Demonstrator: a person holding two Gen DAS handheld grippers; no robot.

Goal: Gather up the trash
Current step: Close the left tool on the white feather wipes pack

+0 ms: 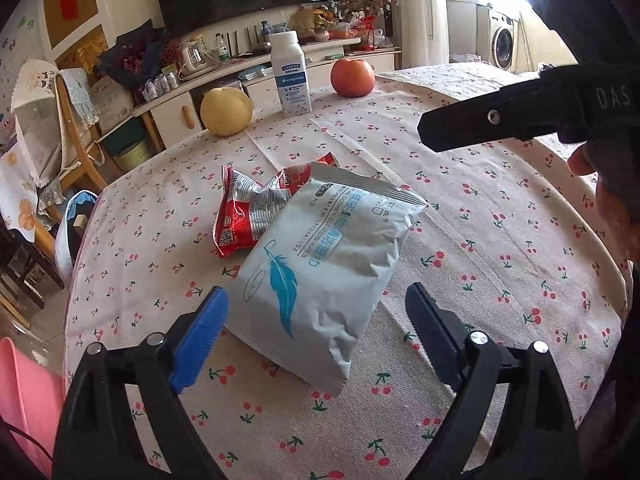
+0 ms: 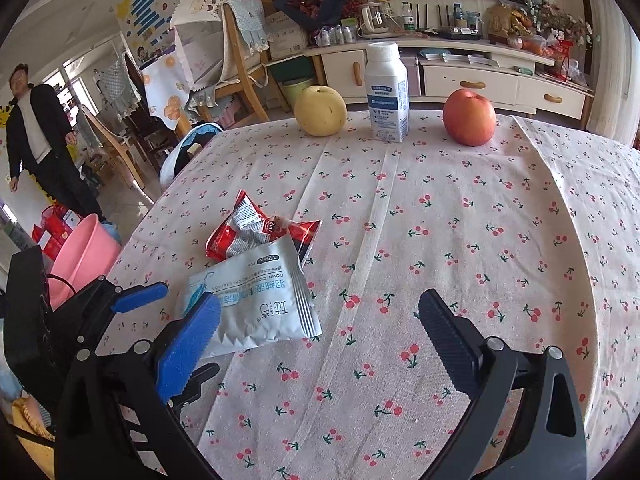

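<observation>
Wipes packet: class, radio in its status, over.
Both hand-held grippers open: left, right. Wipes packet between left fingers, ungripped, overlapping red snack wrapper. Nothing blocking.

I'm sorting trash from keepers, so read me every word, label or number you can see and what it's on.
"DOWN CLOTHES CLEANING WIPES", "12", "PCS": white wipes packet, beside Chinese characters.
"DAS": black claw arm, cut off at the edge.
"40g": red crumpled wrapper; other print too small.
White bottle: label too blurred.

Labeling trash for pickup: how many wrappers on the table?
2. The grey-white wipes packet lies nearest, between the left gripper's open fingers. The crumpled red snack wrapper lies just behind, partly under it. None visibly hidden.
</observation>
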